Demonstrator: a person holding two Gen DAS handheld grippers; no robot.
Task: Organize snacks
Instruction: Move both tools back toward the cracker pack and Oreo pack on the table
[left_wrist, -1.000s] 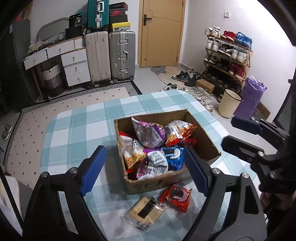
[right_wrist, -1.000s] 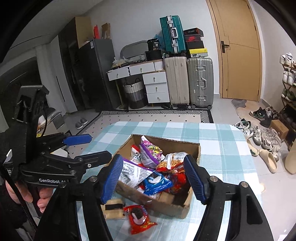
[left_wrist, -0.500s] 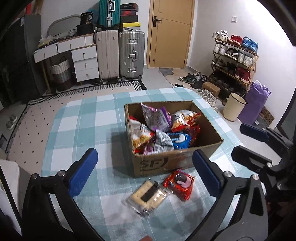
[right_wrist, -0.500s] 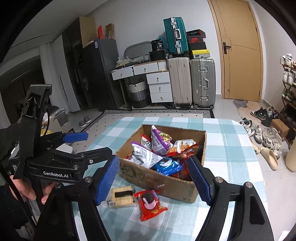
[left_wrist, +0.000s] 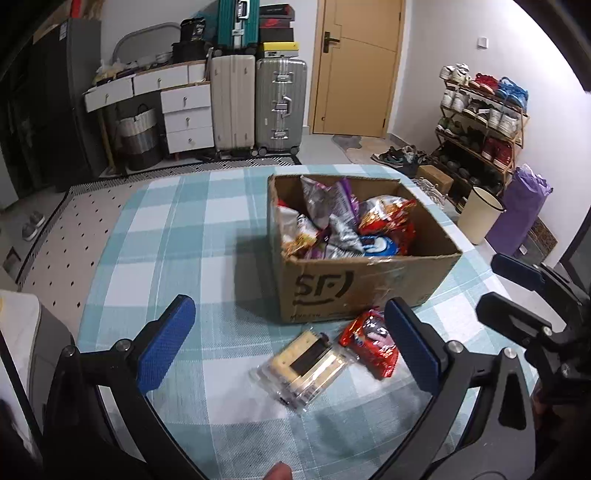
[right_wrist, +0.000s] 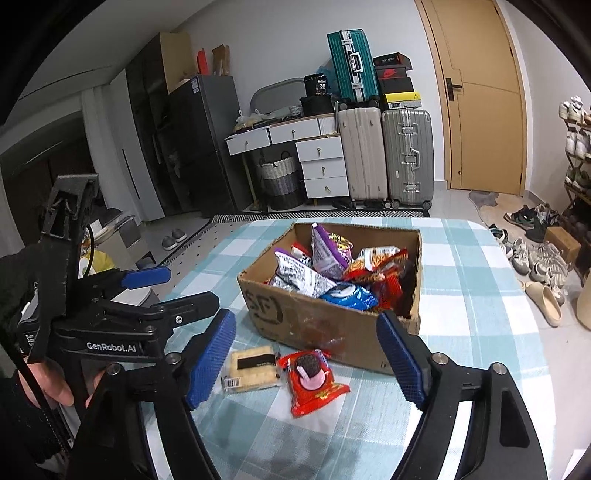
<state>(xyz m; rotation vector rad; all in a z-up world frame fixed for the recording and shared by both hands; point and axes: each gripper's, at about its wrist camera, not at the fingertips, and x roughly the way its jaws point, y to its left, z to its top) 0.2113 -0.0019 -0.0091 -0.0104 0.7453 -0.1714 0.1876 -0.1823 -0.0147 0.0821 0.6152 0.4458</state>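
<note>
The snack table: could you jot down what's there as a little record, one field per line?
Surface: table with a teal and white checked cloth
Container: open cardboard box, marked SF on its near side
Inside the box: a heap of snack bags, purple, silver, red and blue
Outside the box: clear cracker pack and red cookie pack, side by side in front of it
Left gripper: open, holding nothing
Right gripper: open, its jaws have just been opening, holding nothing

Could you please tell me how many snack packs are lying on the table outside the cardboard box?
2: a clear cracker pack and a red cookie pack beside it, both just in front of the box.
</note>
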